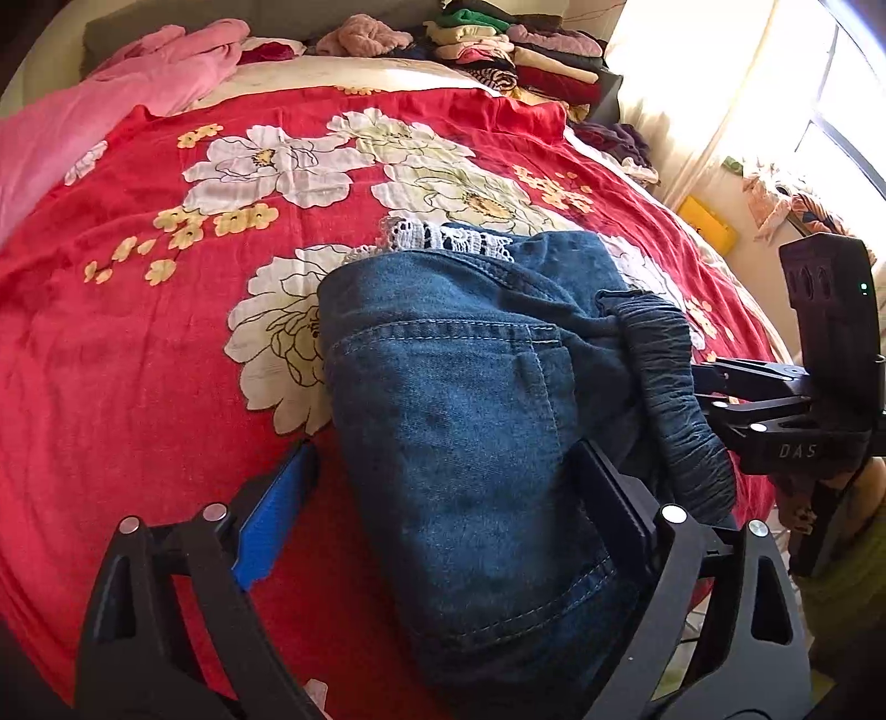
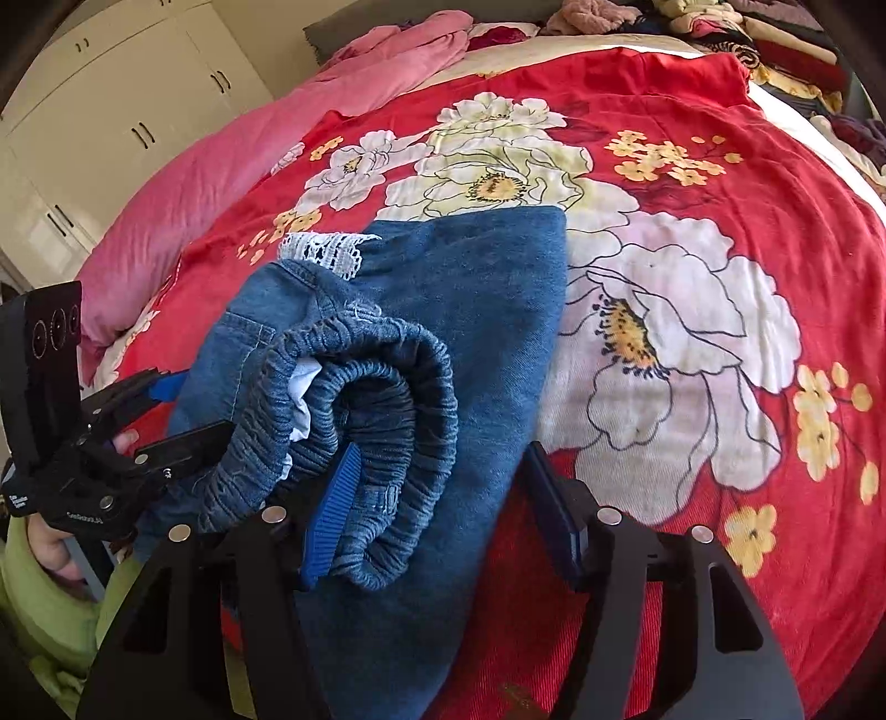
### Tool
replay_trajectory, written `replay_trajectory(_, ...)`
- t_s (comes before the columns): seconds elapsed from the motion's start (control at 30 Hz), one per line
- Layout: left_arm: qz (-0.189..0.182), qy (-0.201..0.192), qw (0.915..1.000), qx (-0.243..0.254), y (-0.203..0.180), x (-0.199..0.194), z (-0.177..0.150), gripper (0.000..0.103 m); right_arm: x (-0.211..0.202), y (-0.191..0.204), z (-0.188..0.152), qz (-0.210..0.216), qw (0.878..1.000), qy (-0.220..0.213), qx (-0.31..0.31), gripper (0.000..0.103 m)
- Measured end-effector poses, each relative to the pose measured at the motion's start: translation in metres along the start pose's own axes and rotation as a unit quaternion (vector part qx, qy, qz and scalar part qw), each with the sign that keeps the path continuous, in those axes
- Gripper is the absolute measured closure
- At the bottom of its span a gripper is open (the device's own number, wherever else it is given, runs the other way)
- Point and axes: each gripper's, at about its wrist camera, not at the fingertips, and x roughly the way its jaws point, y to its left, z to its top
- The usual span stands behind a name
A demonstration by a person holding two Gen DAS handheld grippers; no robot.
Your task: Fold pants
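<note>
My left gripper (image 1: 443,498) is spread wide astride the folded jeans (image 1: 459,399), my right gripper (image 2: 443,509) spread over their waistband (image 2: 354,421), pads clear, placed to grasp both sides together. Jeans lie mid-bedspread (image 1: 138,360); clothes piles (image 1: 515,50) at one o'clock, well apart.

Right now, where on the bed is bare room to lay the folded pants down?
Free: red floral bedspread left of the jeans, up to the pink blanket; also right of them. Crowded: the far edge, under the stacked clothes.
</note>
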Motion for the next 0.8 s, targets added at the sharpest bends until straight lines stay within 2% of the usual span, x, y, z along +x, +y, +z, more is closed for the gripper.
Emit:
replay_trajectory(0.07,-0.001,-0.001,1.0000,-0.002,0.000,0.001,0.000,0.021,0.002,0.000,0.001,0.003,1.000,-0.003,-0.003,0.042)
replay_trajectory(0.13,-0.005,-0.001,1.0000,0.000,-0.001,0.002,0.000,0.030,0.003,0.000,0.001,0.007,1.000,-0.008,-0.001,0.042)
replay_trajectory(0.2,-0.010,-0.002,0.9999,0.002,-0.004,0.003,0.001,0.044,0.004,0.001,0.001,0.012,1.000,-0.014,-0.004,0.051)
replay_trajectory(0.23,-0.011,-0.003,0.9999,0.004,-0.005,0.003,0.001,0.050,0.003,0.004,0.001,0.024,1.000,-0.016,-0.008,0.065)
replay_trajectory(0.27,-0.007,-0.008,0.9999,0.006,-0.007,0.001,0.001,0.054,0.002,0.007,0.002,0.027,0.999,-0.021,-0.012,0.072)
replay_trajectory(0.33,-0.001,-0.015,0.9998,0.013,-0.009,-0.003,0.003,0.064,-0.005,0.018,0.003,0.015,0.999,-0.035,-0.036,0.079)
replay_trajectory(0.4,0.003,-0.023,0.9995,0.020,-0.012,-0.009,0.005,0.069,-0.011,0.028,0.006,0.011,0.997,-0.049,-0.055,0.081)
replay_trajectory(0.57,-0.003,-0.054,0.9985,0.007,-0.006,-0.026,0.020,0.073,-0.026,0.052,0.026,0.010,0.992,-0.081,-0.098,0.083)
replay_trajectory(0.8,0.019,-0.096,0.9949,-0.025,0.017,-0.042,0.056,0.073,-0.026,0.069,0.069,0.009,0.986,-0.120,-0.118,0.086)
